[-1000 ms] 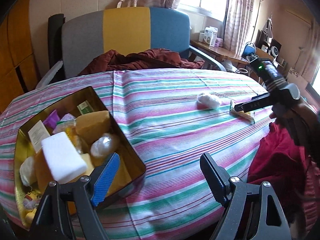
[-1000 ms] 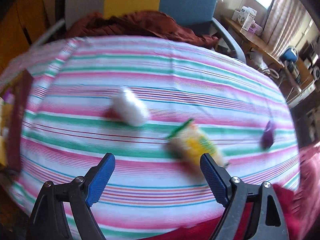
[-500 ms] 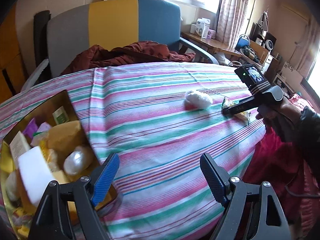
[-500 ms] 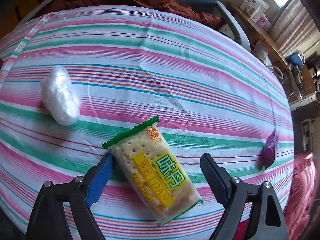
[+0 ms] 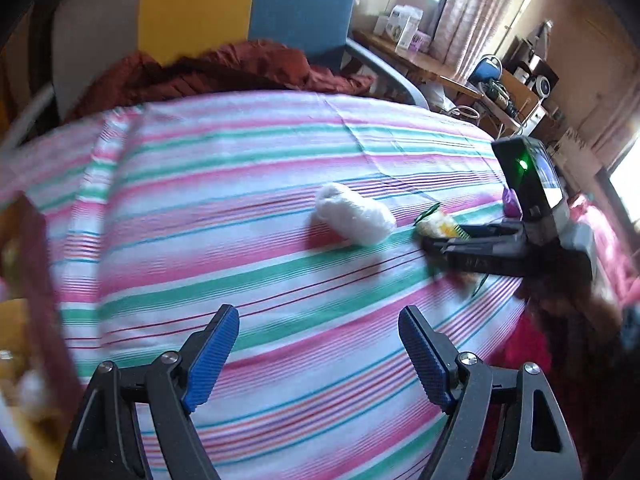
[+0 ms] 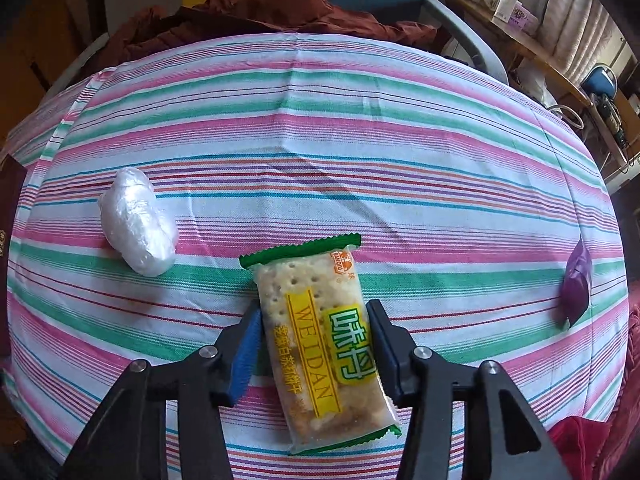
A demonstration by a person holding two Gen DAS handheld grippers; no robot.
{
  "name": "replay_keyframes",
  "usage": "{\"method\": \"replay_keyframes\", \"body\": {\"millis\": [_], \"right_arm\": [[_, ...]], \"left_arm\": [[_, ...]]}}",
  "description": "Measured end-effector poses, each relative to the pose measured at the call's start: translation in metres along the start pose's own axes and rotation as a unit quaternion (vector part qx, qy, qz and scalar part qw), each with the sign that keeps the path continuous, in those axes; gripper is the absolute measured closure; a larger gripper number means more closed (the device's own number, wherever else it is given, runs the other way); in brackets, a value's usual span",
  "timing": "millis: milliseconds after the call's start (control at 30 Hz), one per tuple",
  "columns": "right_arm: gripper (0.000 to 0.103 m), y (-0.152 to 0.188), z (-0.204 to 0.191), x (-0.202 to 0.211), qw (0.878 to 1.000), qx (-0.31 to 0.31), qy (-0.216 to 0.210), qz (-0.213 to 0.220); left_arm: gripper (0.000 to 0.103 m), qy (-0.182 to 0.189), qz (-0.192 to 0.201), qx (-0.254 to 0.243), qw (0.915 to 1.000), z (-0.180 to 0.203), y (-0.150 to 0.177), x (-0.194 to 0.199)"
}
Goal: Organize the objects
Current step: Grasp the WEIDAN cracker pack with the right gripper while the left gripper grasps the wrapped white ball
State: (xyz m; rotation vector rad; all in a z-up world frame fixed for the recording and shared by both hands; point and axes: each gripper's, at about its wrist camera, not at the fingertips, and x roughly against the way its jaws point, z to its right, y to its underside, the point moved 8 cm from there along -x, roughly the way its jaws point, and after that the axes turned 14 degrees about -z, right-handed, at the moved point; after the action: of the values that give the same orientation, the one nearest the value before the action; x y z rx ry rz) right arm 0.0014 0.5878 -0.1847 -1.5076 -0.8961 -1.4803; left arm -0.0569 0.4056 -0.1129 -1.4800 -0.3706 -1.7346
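A cracker packet (image 6: pixel 308 280) with green ends and a yellow label lies on the striped cloth (image 6: pixel 360 128). My right gripper (image 6: pixel 314 312) straddles its middle and its jaws are closing, both blue pads touching the packet's long sides. The left wrist view shows that gripper (image 5: pixel 448 240) low on the cloth at the packet (image 5: pixel 438 226). A white plastic-wrapped lump (image 6: pixel 138 228) (image 5: pixel 354 220) rests just left of the packet. My left gripper (image 5: pixel 318 316) hovers open over bare cloth, short of the lump, with nothing between its fingers.
A small purple packet (image 6: pixel 576 284) lies near the cloth's right edge. The gold tin's wall (image 5: pixel 36 264) shows blurred at the far left. Behind the table stand a grey, yellow and blue chair (image 5: pixel 240 0) with a rust-red garment (image 5: pixel 224 68), and a cluttered desk.
My right gripper dropped over the cracker packet and its jaws came in against its sides. My left gripper swung right, so the tin slid to the picture's left edge.
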Motion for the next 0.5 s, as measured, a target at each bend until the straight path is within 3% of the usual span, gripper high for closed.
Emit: {"method": "replay_keyframes", "body": {"millis": [500], "right_arm": [[0.043,-0.003,0.009,-0.001,1.0,0.003,0.008,-0.004]], "left_arm": [[0.023,0.018,-0.015,0.073,0.997,0.014,-0.088,-0.067]]}}
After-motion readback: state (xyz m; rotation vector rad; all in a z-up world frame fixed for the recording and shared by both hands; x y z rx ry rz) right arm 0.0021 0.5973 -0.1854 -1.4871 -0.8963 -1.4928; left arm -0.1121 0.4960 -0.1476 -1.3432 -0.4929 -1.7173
